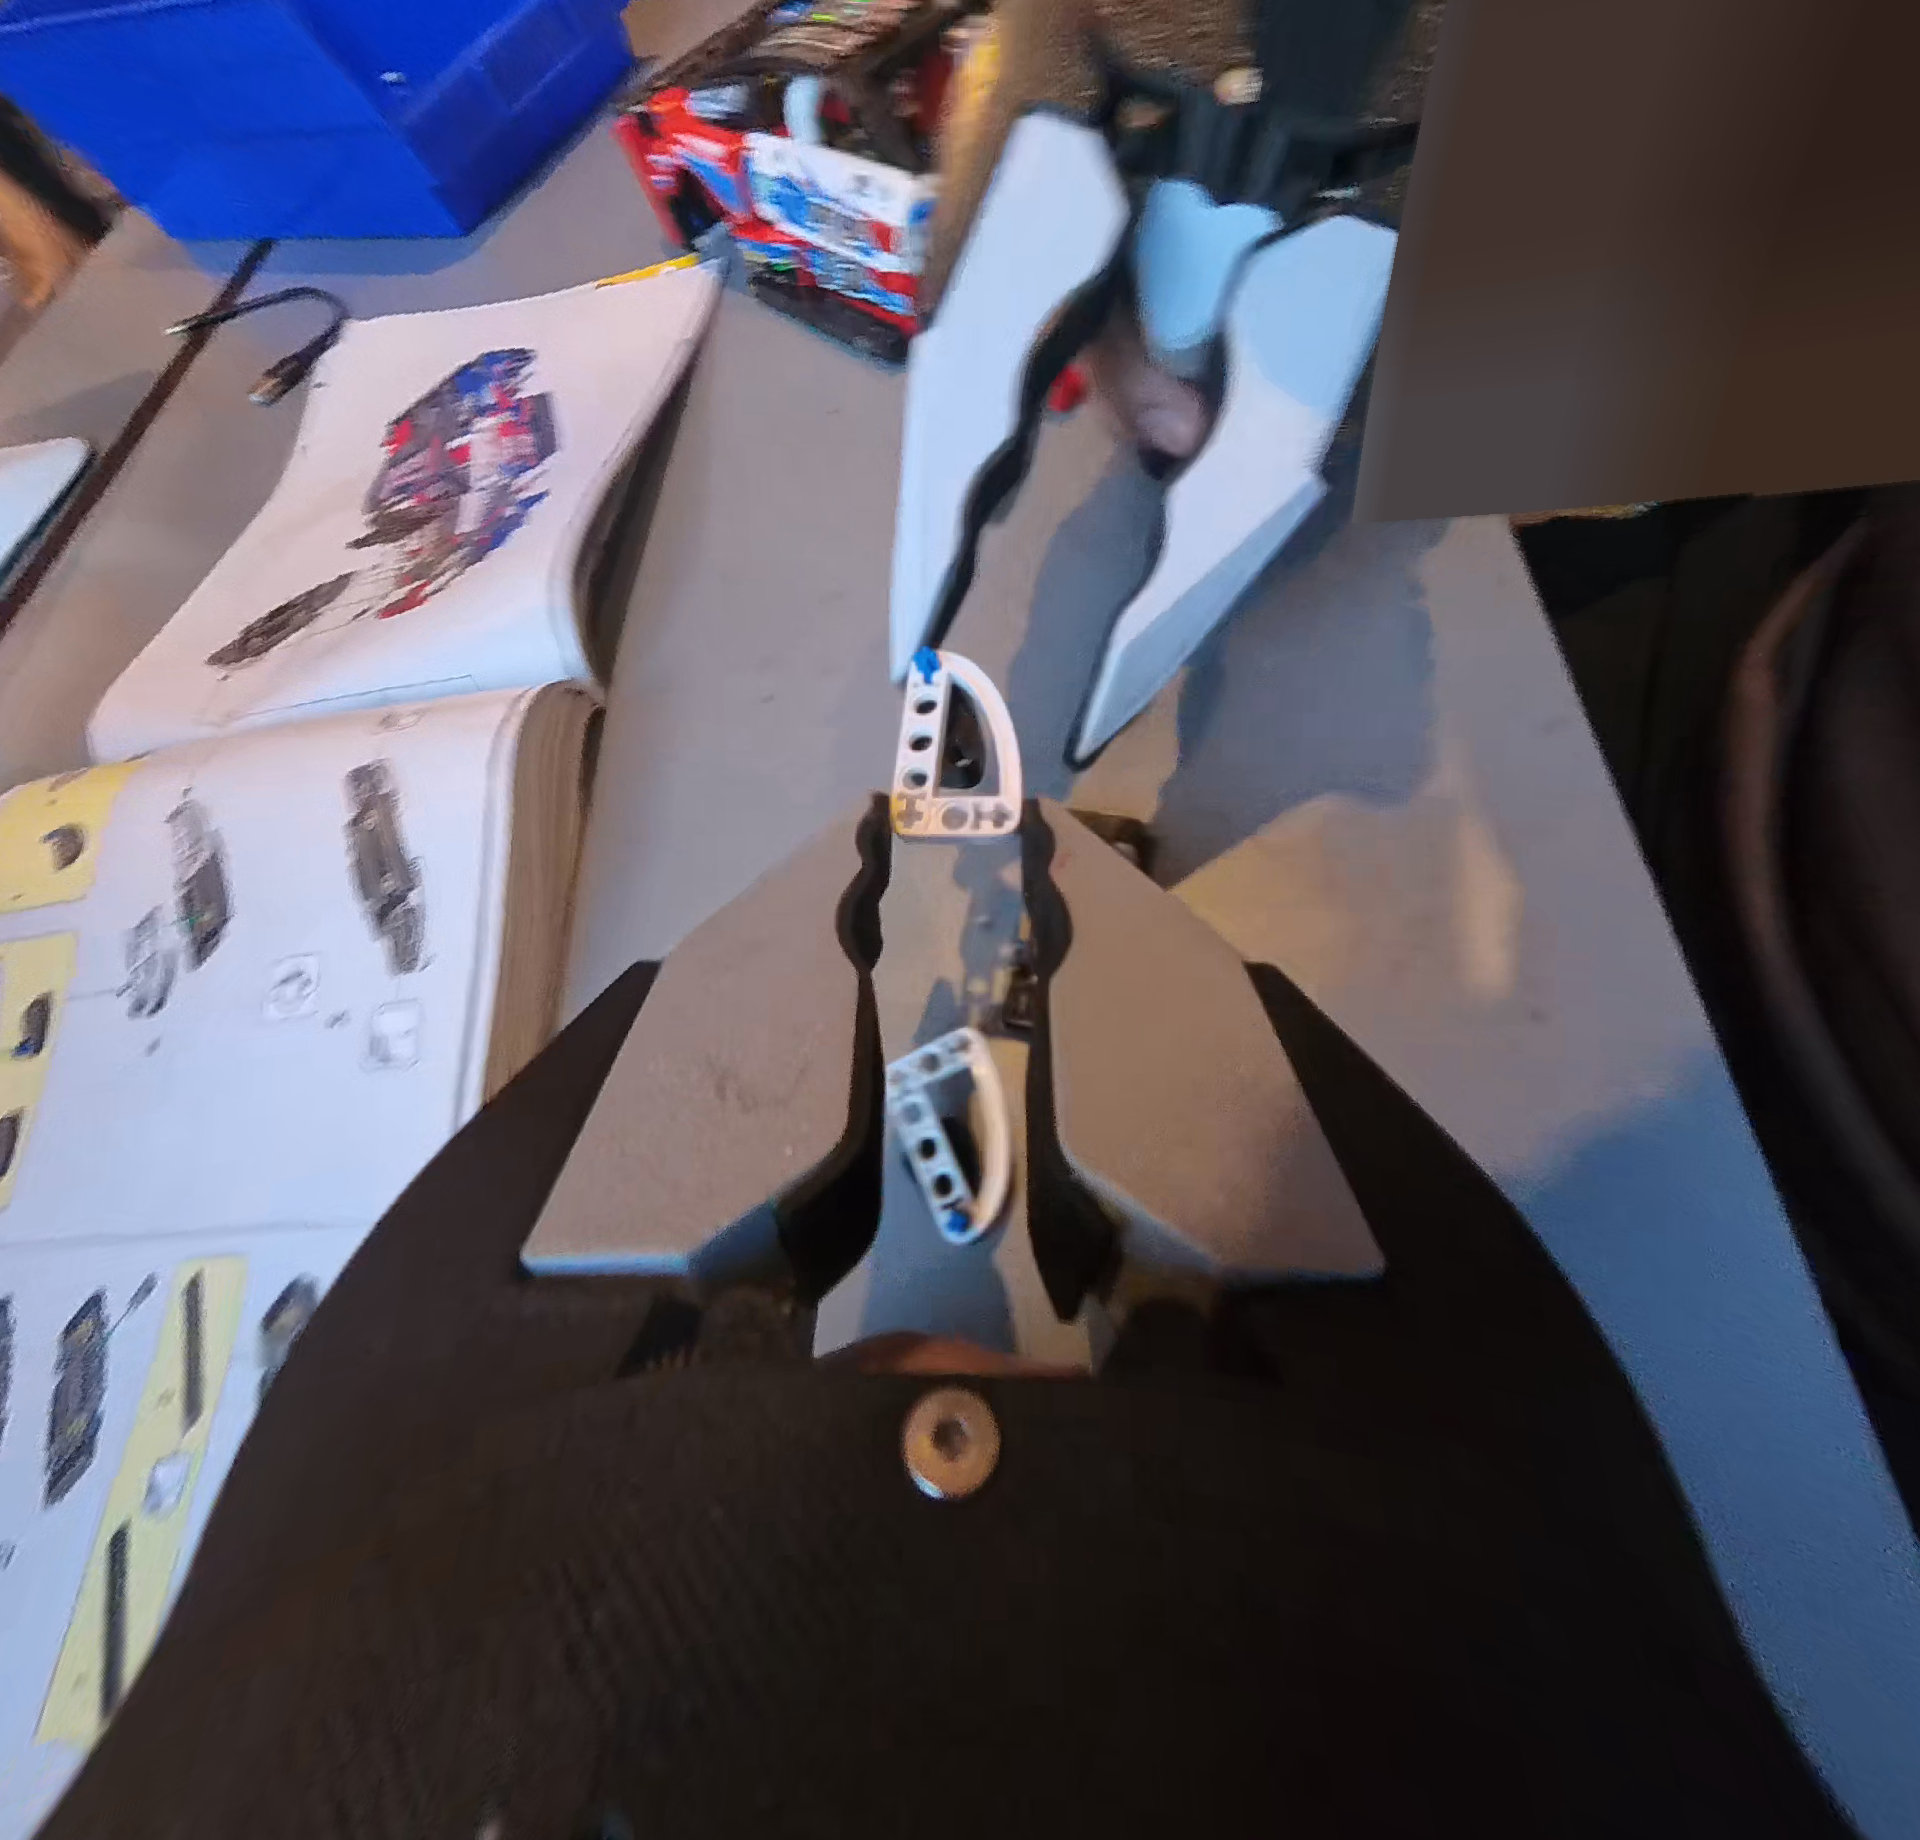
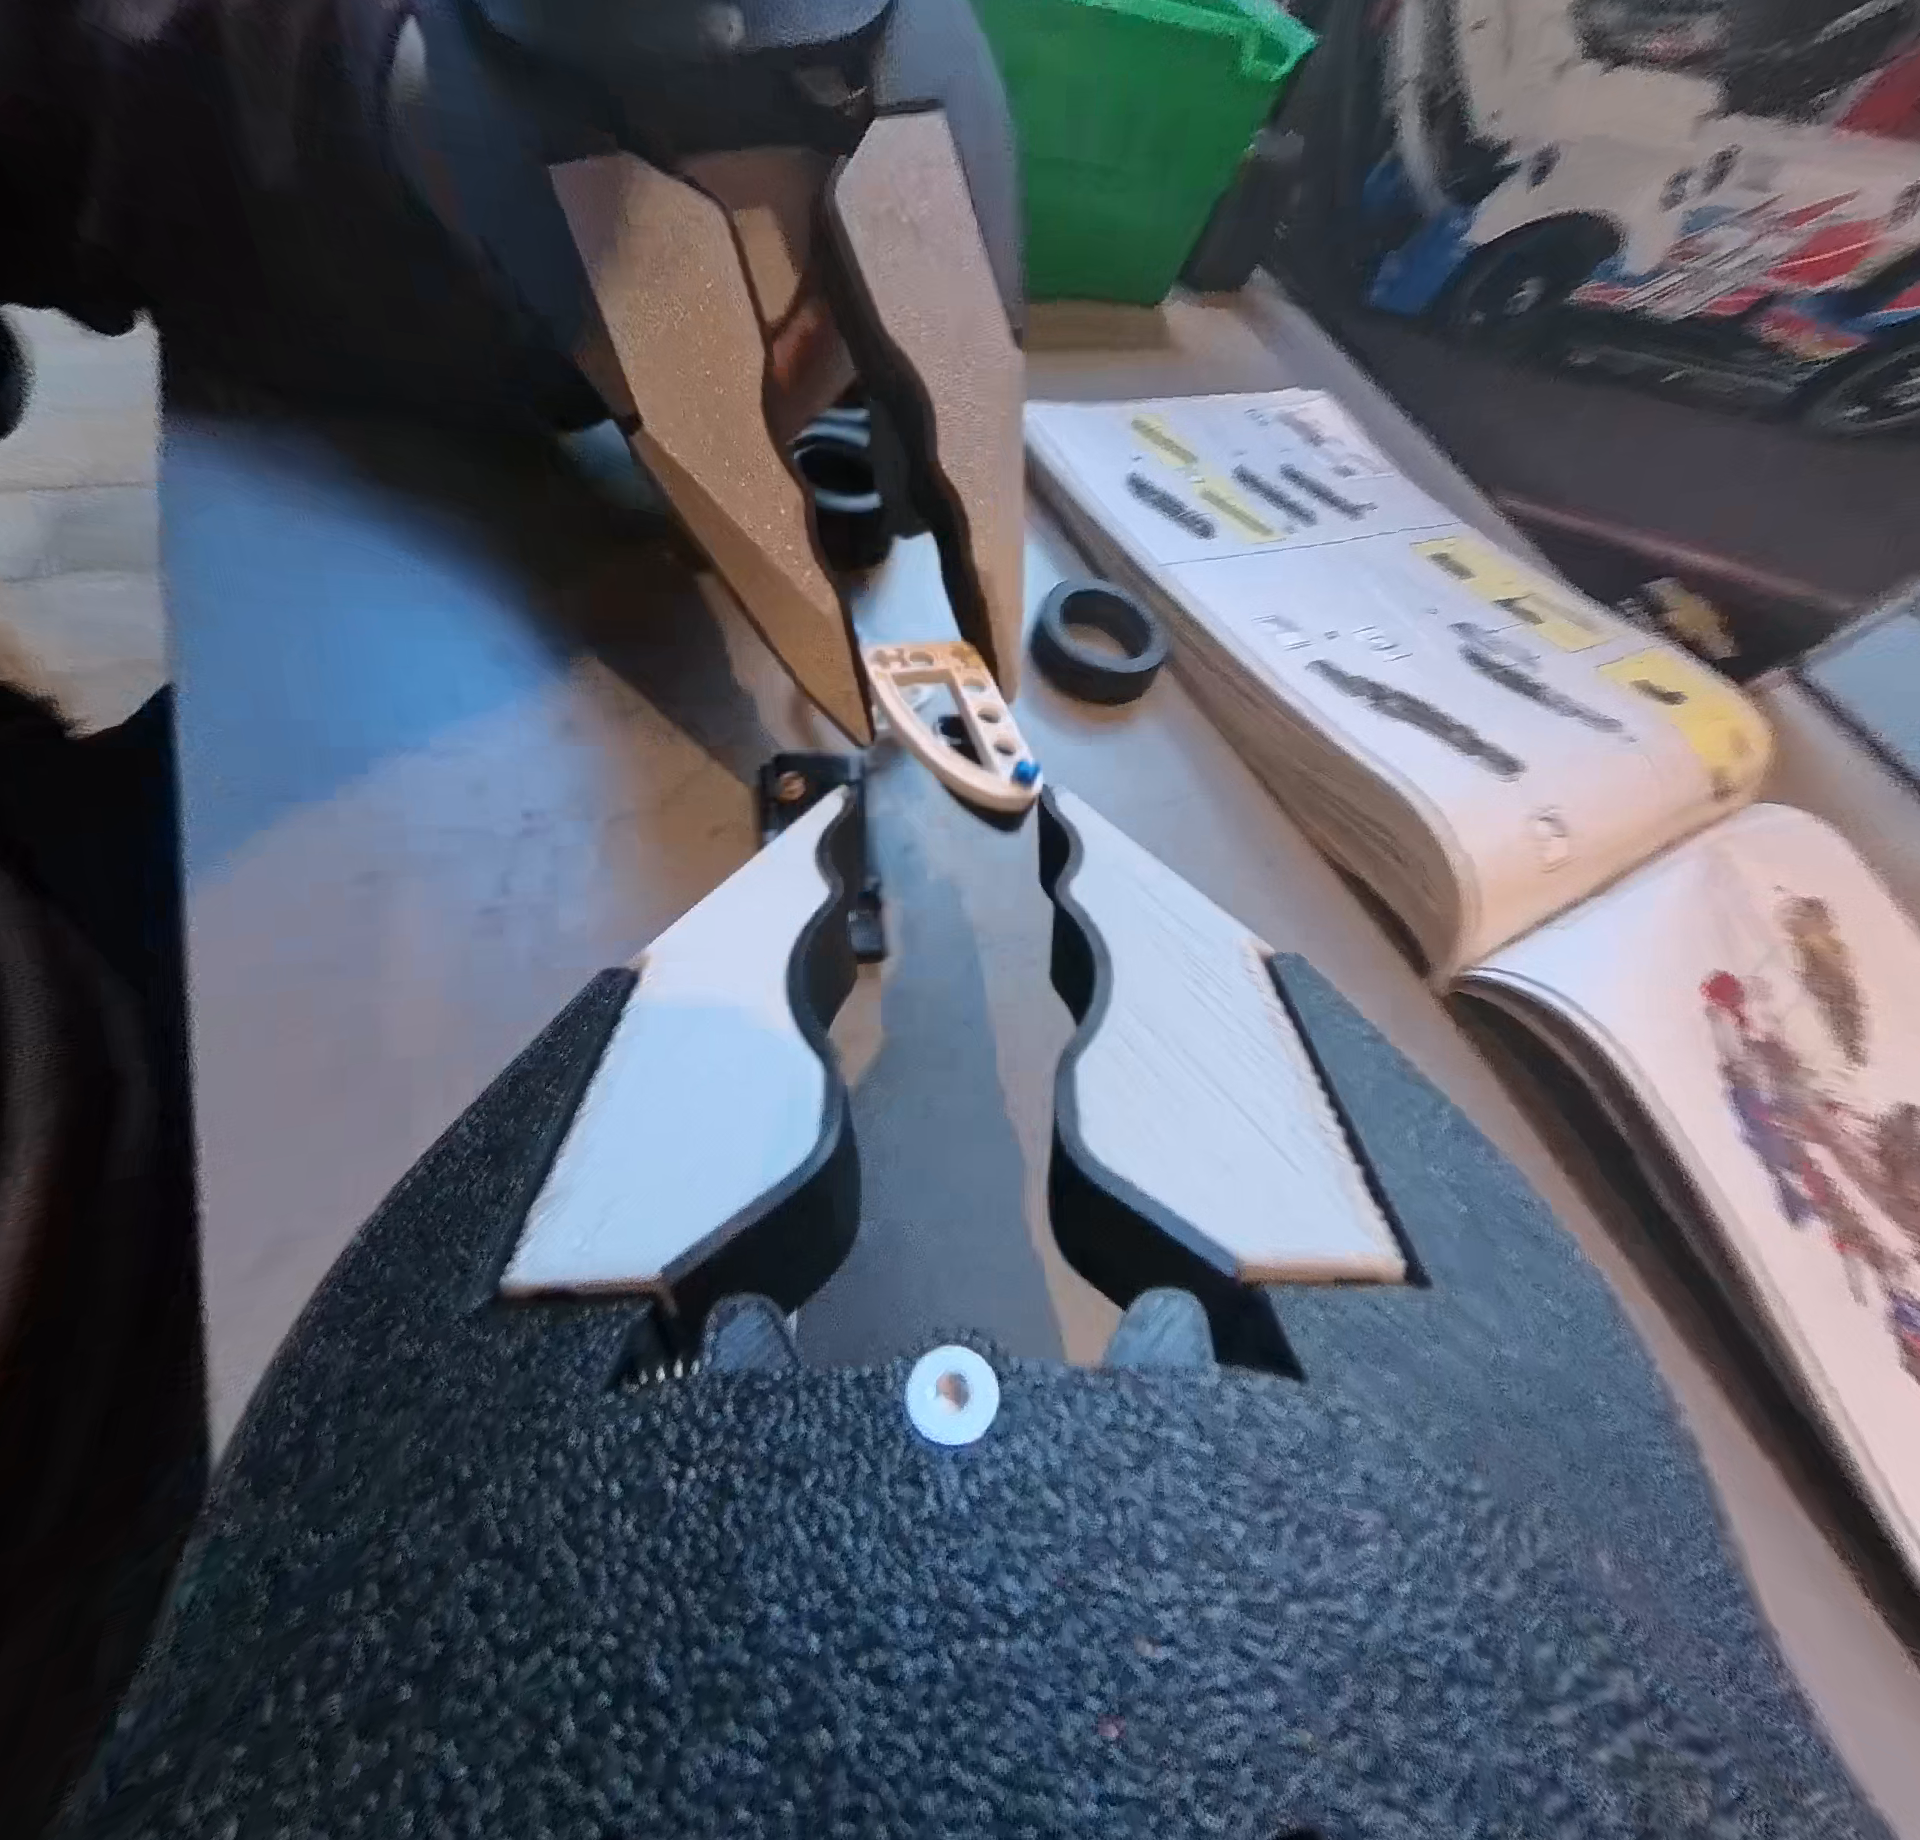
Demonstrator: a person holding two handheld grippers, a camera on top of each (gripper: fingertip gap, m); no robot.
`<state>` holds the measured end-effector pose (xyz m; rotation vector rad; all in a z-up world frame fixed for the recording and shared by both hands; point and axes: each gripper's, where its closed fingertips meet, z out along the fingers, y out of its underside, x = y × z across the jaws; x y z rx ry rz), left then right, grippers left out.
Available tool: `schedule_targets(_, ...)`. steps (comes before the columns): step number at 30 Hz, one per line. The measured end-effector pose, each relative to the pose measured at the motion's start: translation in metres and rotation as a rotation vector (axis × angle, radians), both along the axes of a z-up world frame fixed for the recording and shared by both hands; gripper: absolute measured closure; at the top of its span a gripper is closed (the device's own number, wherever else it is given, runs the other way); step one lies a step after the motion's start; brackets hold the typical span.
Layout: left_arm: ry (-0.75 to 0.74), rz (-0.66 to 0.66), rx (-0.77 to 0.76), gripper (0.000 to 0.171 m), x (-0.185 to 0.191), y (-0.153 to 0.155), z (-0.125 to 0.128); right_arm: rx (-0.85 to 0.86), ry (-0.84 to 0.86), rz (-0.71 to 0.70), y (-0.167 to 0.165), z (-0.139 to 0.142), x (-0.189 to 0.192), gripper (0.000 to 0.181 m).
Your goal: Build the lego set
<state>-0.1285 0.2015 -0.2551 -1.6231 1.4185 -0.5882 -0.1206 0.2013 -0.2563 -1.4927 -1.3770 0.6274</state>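
Grey matte surface (image 1: 748,595) carries open instruction book (image 1: 312,855). Left tool (image 1: 954,816) pinches white curved holed lego panel (image 1: 954,751) at tips. Right view: right tool (image 2: 940,803) spread wide, ungrasping, tips just beside panel (image 2: 951,725); rubber tire (image 2: 1096,639) nearby.
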Motion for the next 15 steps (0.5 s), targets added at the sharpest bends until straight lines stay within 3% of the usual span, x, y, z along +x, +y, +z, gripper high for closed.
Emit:
schedule_targets(5, -0.135, 0.245, -0.078, 0.149, -0.032, 0.042, 0.019, -0.012, 0.071, -0.057, 0.011, 0.01, 0.006, 0.152)
schedule_targets(9, -0.231, 0.366, -0.091, 0.149, -0.054, 0.061, 0.035, 0.0, 0.052, -0.058, 0.01, 0.008, 0.005, 0.153)
schedule_targets(15, -0.46, 0.531, 0.112, 0.149, -0.095, 0.076, 0.093, 0.024, 0.024, -0.053, 0.008, 0.004, 0.003, 0.154)
